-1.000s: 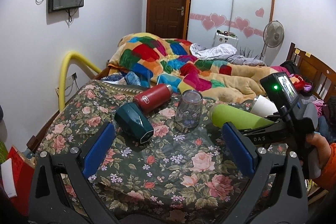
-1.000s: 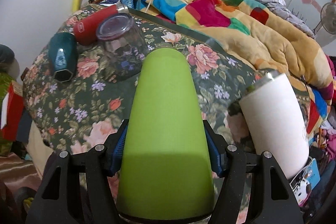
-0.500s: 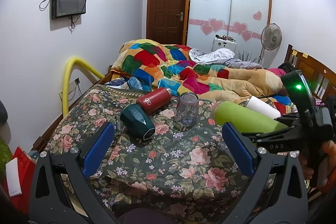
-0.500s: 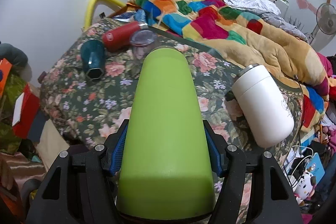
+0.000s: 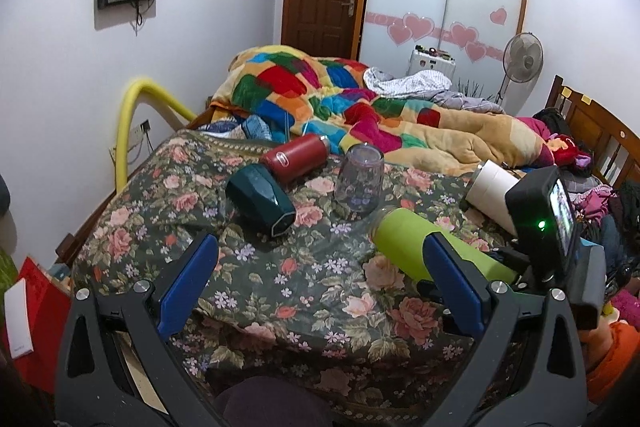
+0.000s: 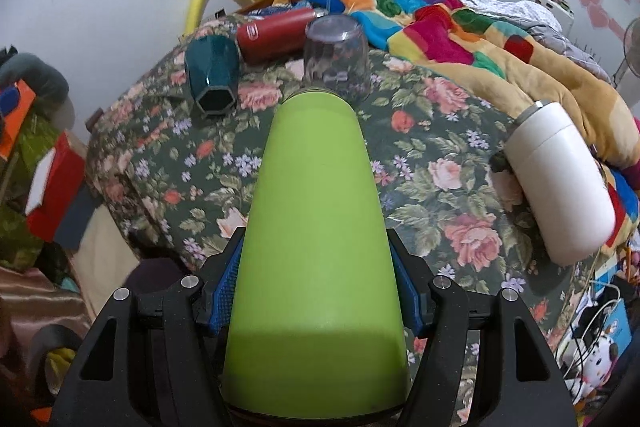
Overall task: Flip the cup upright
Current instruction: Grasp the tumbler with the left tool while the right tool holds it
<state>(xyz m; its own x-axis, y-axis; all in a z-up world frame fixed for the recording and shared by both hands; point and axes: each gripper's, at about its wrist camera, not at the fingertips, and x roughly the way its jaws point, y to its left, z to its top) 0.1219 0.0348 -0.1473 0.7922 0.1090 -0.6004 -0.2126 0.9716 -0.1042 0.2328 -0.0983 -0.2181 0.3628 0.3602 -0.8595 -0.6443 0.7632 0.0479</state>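
Observation:
My right gripper (image 6: pixel 316 291) is shut on a lime green cup (image 6: pixel 316 227) and holds it lying along the fingers, its far end pointing away from me above the floral cloth (image 6: pixel 432 163). In the left wrist view the green cup (image 5: pixel 424 243) and the right gripper's body (image 5: pixel 548 227) are at the right. My left gripper (image 5: pixel 320 283) is open and empty above the front of the floral cloth (image 5: pixel 280 267).
A clear glass stands upside down (image 5: pixel 359 183) (image 6: pixel 337 55). A teal cup (image 5: pixel 260 199) (image 6: pixel 212 75), a red bottle (image 5: pixel 296 159) (image 6: pixel 276 31) and a white tumbler (image 5: pixel 492 191) (image 6: pixel 560 183) lie on their sides. A patchwork quilt (image 5: pixel 340 99) lies behind.
Both grippers have come back down and closer to the cloth after rising. The green cup stays gripped in the right gripper, and the left stays open.

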